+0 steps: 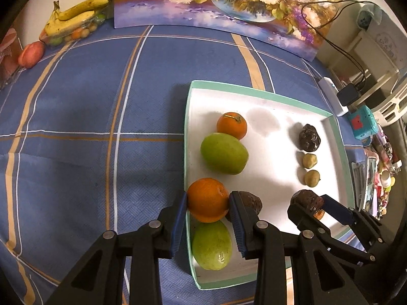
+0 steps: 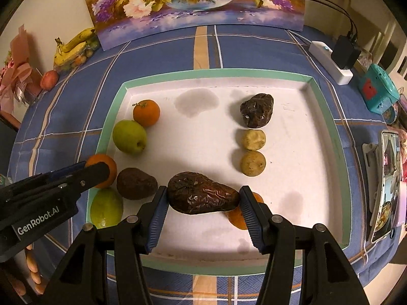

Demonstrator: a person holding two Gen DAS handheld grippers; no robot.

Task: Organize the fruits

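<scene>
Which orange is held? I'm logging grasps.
The orange at the tray's left edge, between the left tongs; the stemmed orange sits free, farther back.

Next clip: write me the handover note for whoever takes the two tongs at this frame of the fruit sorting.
Left tongs: shut on the near orange at the tray's left edge.
Right tongs: shut on a dark wrinkled fruit at front centre; whether it is lifted is unclear.
In the tray: left column has far orange, green fruit, then a second green fruit nearest. Right column has dark fruit and two small tan fruits. A brown fruit sits loose beside the near orange; another orange lies partly hidden behind the right tongs.
Left: place both held fruits and, probably, the loose ones.
</scene>
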